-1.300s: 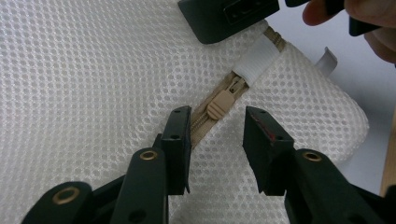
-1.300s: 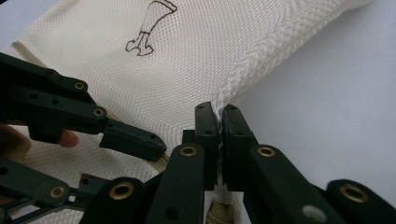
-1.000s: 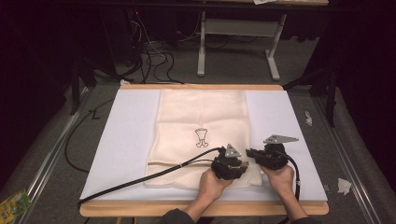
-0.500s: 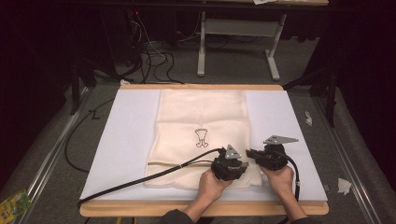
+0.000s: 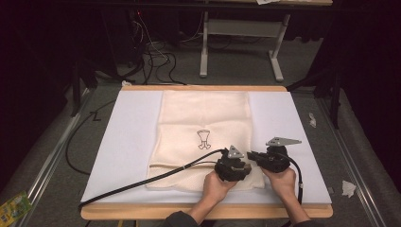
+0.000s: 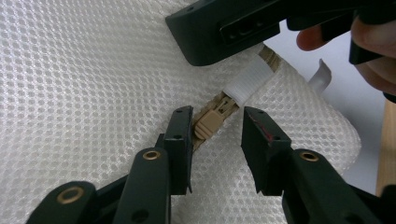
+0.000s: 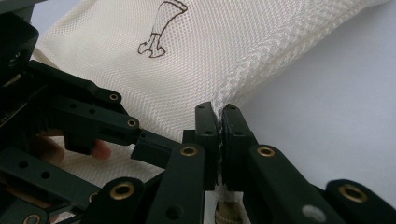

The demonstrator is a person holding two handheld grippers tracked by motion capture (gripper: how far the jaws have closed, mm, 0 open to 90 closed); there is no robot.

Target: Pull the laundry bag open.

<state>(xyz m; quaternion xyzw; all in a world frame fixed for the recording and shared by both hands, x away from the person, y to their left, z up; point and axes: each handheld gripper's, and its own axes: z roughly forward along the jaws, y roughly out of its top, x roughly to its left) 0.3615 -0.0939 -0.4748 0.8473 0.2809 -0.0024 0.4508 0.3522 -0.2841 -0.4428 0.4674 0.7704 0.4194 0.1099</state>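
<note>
A cream mesh bag (image 5: 203, 113) with a small dark drawing (image 5: 204, 138) lies flat on a white board (image 5: 127, 137). At its near right corner, my left gripper (image 6: 215, 126) stands open, its jaws on either side of the tan zipper pull (image 6: 209, 123); the pull lies against one jaw. Just past the pull is a white elastic band (image 6: 247, 81) over the zipper's end. My right gripper (image 7: 219, 114) is shut on the bag's stitched side edge (image 7: 252, 65), close beside the left gripper (image 5: 239, 165). In the high view the right gripper (image 5: 250, 155) points left at that corner.
The board rests on a wooden table (image 5: 142, 213). A black cable (image 5: 142, 182) runs from the left gripper across the bag's near left. Paper scraps (image 5: 348, 188) and a green packet (image 5: 12, 205) lie on the floor. A metal frame (image 5: 236, 47) stands behind.
</note>
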